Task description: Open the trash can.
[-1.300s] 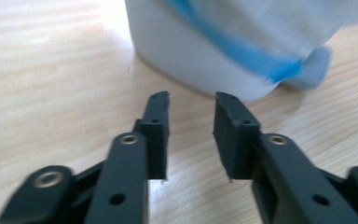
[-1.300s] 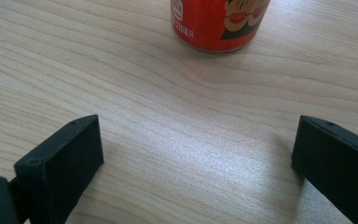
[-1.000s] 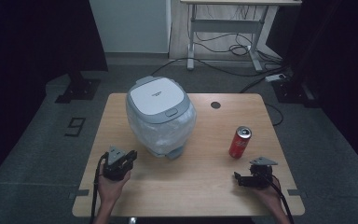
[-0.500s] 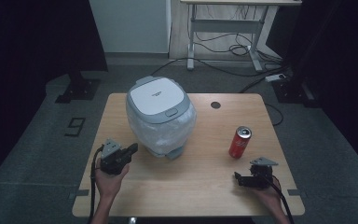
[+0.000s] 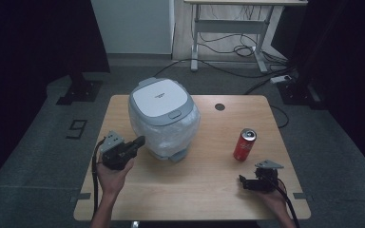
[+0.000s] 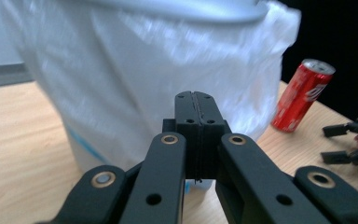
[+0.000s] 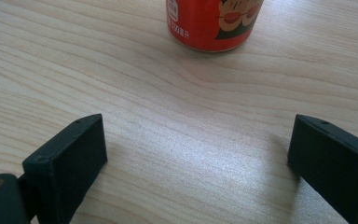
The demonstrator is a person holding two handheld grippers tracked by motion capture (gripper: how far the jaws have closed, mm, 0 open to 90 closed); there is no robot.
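A white bin (image 5: pixel 164 118) with a grey-rimmed lid and a clear plastic liner stands at the table's middle left; it looms close in the left gripper view (image 6: pixel 135 70). A red drink can (image 5: pixel 244 144) (image 6: pixel 303 95) (image 7: pixel 212 23) stands upright at the right. My left gripper (image 5: pixel 140 141) (image 6: pixel 196 100) is lifted off the table just left of the bin, pointing at it, shut with nothing between its jaws. My right gripper (image 5: pixel 242 182) (image 7: pixel 198 140) rests low on the wood a little nearer than the can, open and empty.
The wooden table (image 5: pixel 209 190) has a round cable hole (image 5: pixel 219 107) at its back right. Beyond it, the dark floor holds cables and a desk frame (image 5: pixel 228 33). The other gripper (image 6: pixel 354 140) shows at the right of the left gripper view.
My left hand has lifted its gripper off the table and brought it slightly closer to the bin. The right gripper, the can and the bin have stayed put.
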